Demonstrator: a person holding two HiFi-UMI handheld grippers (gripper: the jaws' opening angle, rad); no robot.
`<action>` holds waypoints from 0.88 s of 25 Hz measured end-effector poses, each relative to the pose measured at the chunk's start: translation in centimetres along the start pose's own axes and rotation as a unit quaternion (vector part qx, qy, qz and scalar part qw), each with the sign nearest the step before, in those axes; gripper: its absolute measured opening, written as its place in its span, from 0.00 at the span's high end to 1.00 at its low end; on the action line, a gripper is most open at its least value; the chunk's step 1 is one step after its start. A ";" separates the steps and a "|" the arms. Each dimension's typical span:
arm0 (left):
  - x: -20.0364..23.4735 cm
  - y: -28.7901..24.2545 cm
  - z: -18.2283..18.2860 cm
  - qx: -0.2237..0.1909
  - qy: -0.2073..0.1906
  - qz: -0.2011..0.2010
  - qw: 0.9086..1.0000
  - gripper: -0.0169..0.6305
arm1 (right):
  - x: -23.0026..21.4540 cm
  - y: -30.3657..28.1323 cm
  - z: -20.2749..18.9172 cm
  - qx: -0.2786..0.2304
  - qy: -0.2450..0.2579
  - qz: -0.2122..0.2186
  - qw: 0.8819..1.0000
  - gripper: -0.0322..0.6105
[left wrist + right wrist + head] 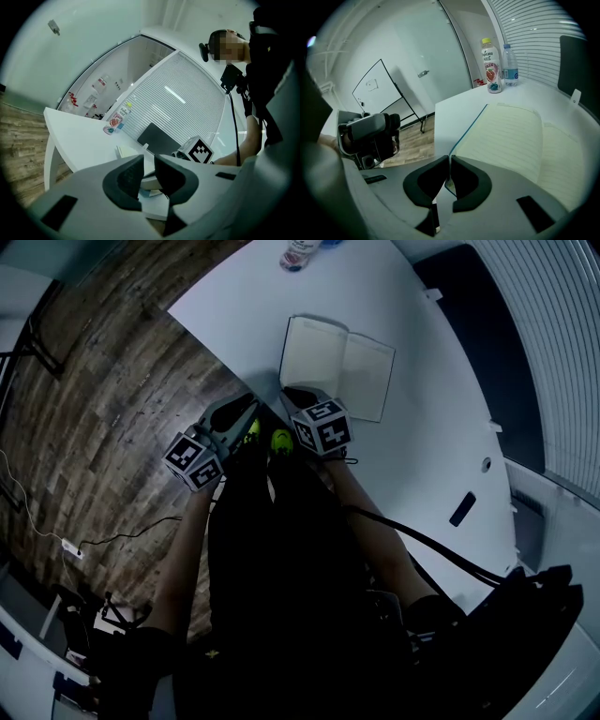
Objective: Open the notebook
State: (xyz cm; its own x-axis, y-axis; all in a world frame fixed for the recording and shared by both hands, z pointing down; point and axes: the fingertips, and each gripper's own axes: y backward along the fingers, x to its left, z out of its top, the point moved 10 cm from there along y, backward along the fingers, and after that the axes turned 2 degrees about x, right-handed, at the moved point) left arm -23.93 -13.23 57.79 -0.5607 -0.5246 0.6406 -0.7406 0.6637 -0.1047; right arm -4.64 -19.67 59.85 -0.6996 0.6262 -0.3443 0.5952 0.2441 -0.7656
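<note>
The dark fingers (466,180) of the right gripper (450,161) are pressed together on the near corner of a slim, teal-edged notebook (513,136) with cream lined pages. They pinch its left leaf by the free edge, so that the leaf stands raised off the white desk (422,427). The fingers (126,180) of the left gripper (149,165) stand a little apart with nothing between them. That gripper hangs just off the desk's near edge, over the wood-plank floor (103,381).

The notebook lies spread open close to that near edge, right in front of the person, with its other leaf flat on the desk. At the desk's far end, well apart from it, stand a yellow-capped juice bottle (490,61) and a clear water bottle (510,68).

To my eye the book is light, and its cover is thin and bendy rather than stiff. A pinch at one corner will curl the leaf before it swings on the spine. The smooth edge could slide out of a loose grip. The free edge farthest from the spine looks the best place to hold. I'd expect the leaf to fall back if let go before it passes upright.
</note>
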 end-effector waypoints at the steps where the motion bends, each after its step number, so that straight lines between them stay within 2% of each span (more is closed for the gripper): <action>1: 0.1 0.0 0.0 0.000 0.001 0.000 1.000 0.87 | 0.0 -0.2 0.0 0.002 -0.001 0.000 1.000 0.90; 13: 0.6 -0.1 0.4 0.003 0.005 -0.009 1.000 0.87 | 0.3 -2.2 -0.7 0.020 0.010 -0.016 1.000 0.90; 22: 1.1 -0.2 1.1 0.002 0.004 -0.019 1.000 0.87 | 0.9 -2.5 -0.9 0.031 0.002 0.009 0.999 0.87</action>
State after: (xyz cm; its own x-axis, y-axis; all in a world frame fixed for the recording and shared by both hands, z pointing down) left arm -24.85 -14.50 57.72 -0.5282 -0.5454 0.6508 -0.7630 0.6412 -0.0820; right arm -6.39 -19.03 62.00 -0.6873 0.6334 -0.3557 0.5815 0.1864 -0.7919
